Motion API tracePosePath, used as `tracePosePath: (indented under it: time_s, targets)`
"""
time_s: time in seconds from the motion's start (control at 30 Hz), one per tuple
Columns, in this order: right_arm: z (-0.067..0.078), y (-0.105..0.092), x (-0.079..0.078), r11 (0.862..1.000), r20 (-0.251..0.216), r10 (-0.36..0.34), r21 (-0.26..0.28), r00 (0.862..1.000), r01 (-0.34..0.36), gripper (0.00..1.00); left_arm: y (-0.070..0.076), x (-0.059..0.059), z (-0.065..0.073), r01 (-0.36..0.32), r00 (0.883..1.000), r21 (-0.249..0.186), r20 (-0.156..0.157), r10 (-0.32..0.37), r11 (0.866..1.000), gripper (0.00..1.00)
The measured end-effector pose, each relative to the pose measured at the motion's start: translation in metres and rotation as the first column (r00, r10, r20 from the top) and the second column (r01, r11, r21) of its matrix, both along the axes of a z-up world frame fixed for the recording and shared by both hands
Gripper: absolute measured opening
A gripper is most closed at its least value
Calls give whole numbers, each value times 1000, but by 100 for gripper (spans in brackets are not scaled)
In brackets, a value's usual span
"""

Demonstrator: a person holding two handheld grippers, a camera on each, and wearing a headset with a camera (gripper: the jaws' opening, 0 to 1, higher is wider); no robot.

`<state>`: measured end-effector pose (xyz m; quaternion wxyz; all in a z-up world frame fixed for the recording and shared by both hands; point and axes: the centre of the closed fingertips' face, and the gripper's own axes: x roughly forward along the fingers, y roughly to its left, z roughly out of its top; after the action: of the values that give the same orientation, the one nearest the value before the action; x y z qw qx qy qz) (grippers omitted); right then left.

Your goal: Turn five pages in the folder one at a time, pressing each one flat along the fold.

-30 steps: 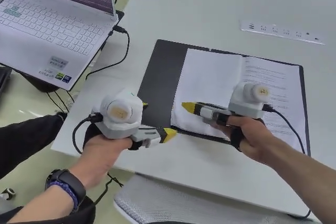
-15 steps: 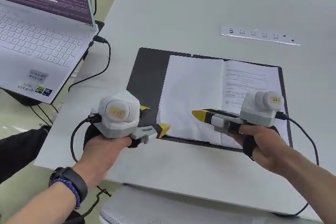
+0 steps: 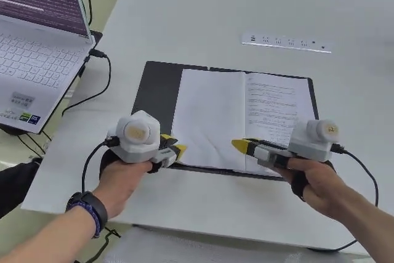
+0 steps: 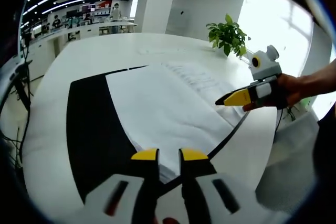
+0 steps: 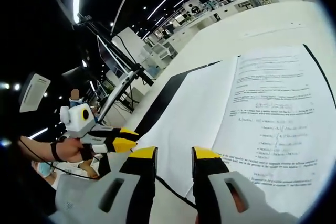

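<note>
The folder (image 3: 157, 87) lies open on the white table (image 3: 215, 16), a blank page (image 3: 209, 115) on the left and a printed page (image 3: 277, 106) on the right. The left gripper (image 3: 178, 149) hovers at the folder's near left corner, its 2 jaws almost together with what looks like a thin gap, holding nothing. The right gripper (image 3: 237, 146) points left over the near edge below the printed page, jaws slightly apart and empty. A laptop (image 3: 31, 60) sits far left
</note>
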<state>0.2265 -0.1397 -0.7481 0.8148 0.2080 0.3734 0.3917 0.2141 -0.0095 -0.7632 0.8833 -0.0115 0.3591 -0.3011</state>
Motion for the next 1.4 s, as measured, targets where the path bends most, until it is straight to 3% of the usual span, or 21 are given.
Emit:
tracePosePath:
  time_s: [0.1, 0.17, 0.3, 0.33, 0.57, 0.87, 0.97, 1.07, 1.23, 1.33, 1.4]
  targets:
    - [-2, -7, -1, 1000, -6, -16, -2, 1000, 16, 24, 2, -4, -13, -3, 999, 21, -32, 4, 1000, 8]
    - [-2, -9, -1, 1000, -1, -22, -1, 1000, 22, 23, 6, -9, -23, 17, 999, 72, -52, -13, 997, 4]
    - [-2, -12, 1, 1000, -5, -29, 1, 1000, 29, 21, 7, -11, -32, 12, 997, 79, -76, -6, 997, 0]
    - [-3, -12, 1, 1000, -6, -30, 0, 1000, 30, 21, 8, -10, -30, 9, 998, 82, -66, -3, 997, 0]
    - [0, -9, 15, 999, 1, -38, 12, 999, 38, 19, 7, -11, -29, 20, 997, 106, -73, -12, 994, 0]
    - [-3, -4, 51, 994, 22, -111, 19, 994, 111, 11, 8, -11, -29, -9, 995, 80, -97, 17, 997, 0]
    - [-7, -3, 63, 988, -10, -153, 21, 988, 153, 6, 8, -10, -29, -13, 995, 82, -97, 21, 997, 0]
    - [-9, -3, 74, 981, -11, -188, 39, 982, 188, 3, 7, -9, -28, -15, 994, 95, -103, 24, 995, 0]
    - [-6, 7, 80, 974, -29, -220, 50, 975, 221, 0, 8, -9, -29, -23, 993, 101, -110, 34, 995, 0]
    - [-11, 4, 82, 968, -20, -249, 11, 968, 249, 0, 8, -8, -29, -28, 993, 96, -110, 38, 995, 0]
    - [-13, 2, 82, 964, -33, -266, 14, 963, 267, 0, 8, -8, -29, -27, 993, 98, -108, 38, 995, 0]
